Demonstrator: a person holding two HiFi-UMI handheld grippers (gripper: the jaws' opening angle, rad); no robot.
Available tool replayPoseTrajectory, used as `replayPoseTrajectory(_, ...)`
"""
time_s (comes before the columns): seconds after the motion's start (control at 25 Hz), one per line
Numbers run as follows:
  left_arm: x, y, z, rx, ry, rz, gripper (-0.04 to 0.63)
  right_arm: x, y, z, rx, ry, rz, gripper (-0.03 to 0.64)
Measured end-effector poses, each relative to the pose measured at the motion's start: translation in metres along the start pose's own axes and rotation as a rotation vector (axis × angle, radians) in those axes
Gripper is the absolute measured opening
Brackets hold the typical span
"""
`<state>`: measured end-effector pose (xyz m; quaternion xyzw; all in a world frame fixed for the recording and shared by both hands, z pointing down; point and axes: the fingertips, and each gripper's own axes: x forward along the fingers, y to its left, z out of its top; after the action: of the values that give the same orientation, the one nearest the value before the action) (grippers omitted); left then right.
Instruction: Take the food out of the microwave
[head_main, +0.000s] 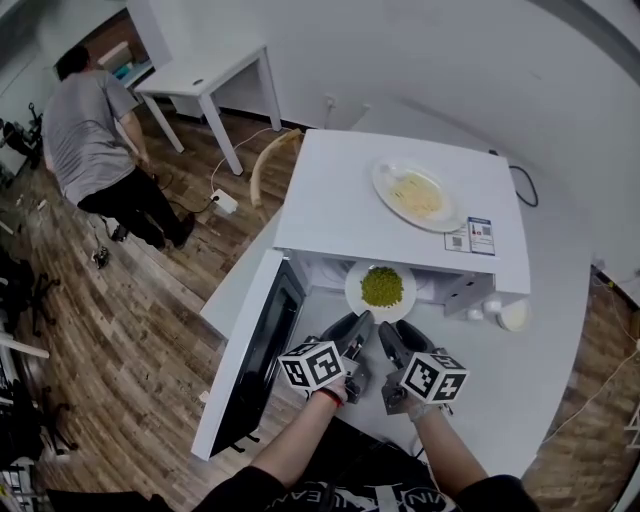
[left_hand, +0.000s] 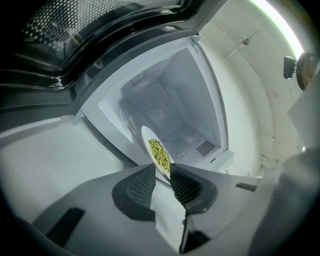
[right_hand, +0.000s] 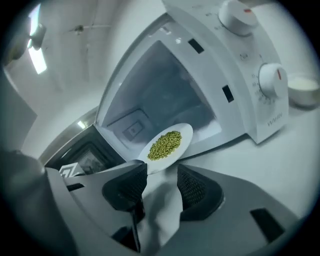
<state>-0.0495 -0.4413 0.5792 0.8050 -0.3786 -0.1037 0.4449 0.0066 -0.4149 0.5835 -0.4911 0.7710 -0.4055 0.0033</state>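
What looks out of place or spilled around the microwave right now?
Nothing spilled or damaged. The one oddity: a second plate of pale food sits on top of the microwave, while the plate of green food is in its open mouth.

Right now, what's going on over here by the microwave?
A person is taking a plate of green peas out of the open microwave with hand-held tongs. The left tongs are clamped on the plate's near rim. The right tongs are open just in front of the plate and hold nothing. The plate is at the mouth of the microwave, and the door is swung wide open.
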Motion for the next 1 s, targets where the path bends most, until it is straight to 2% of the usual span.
replayPoseTrajectory(0.32, -0.003, 0.004, -0.008, 0.007, 0.015, 0.014, 0.081, 0.012, -0.006, 0.001, 0.232, -0.041, 0.013, 0.168)
replayPoseTrajectory(0.44, -0.003, 0.005, -0.010, 0.015, 0.021, 0.014, 0.081, 0.012, -0.010, 0.001, 0.313, -0.058, 0.034, 0.121)
replayPoseTrajectory(0.64, -0.006, 0.003, -0.010, 0.018, 0.022, 0.008, 0.094, 0.008, -0.007, 0.005, 0.406, -0.094, 0.096, 0.085)
replayPoseTrajectory(0.8, -0.008, -0.001, -0.008, 0.021, 0.011, 0.002, 0.097, 0.006, -0.004, 0.007, 0.436, -0.116, 0.117, 0.077)
replayPoseTrajectory(1.0, -0.016, -0.005, -0.013, 0.016, -0.005, 0.007, 0.101, -0.002, 0.001, 0.004, 0.419, -0.117, 0.144, 0.072)
